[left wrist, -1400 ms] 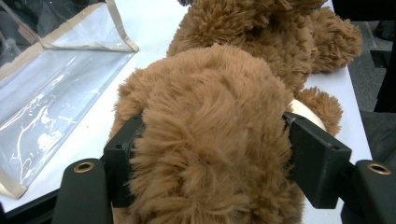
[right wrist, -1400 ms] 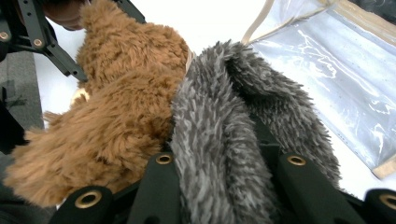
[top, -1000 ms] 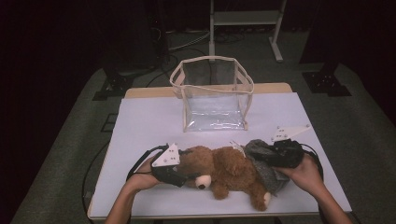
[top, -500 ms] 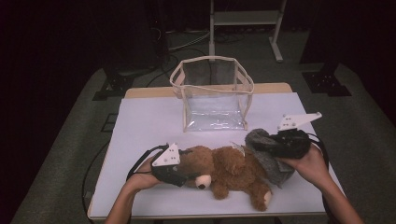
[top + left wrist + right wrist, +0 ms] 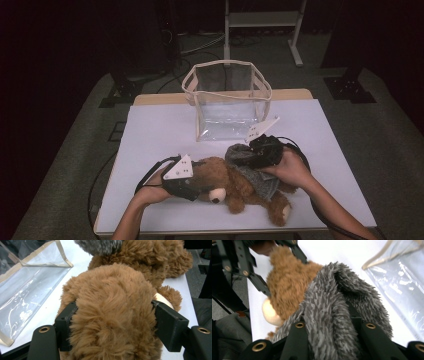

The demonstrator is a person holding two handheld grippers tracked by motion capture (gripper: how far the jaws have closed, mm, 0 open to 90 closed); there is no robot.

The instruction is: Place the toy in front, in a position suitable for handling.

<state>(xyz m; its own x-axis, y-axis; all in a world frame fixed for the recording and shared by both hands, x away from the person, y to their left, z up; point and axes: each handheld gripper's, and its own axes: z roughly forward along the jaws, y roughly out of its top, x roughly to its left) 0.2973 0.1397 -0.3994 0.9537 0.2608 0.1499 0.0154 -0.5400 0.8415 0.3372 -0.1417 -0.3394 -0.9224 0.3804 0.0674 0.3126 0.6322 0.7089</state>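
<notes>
High view is dim from where I sit: room behind goes near black, only the white bench (image 5: 165, 130) catches overhead light, soft and slightly grainy. Faint shadows under the teddy bear (image 5: 240, 187), no hard edges. Clear bag (image 5: 227, 107) shows mild sheen, brighter streaky glare on its plastic in both tool views. Left tool view is bright and sharp on the fur close up. Right tool view is softer, fur near the lens blurry, top corner washed out white.
</notes>
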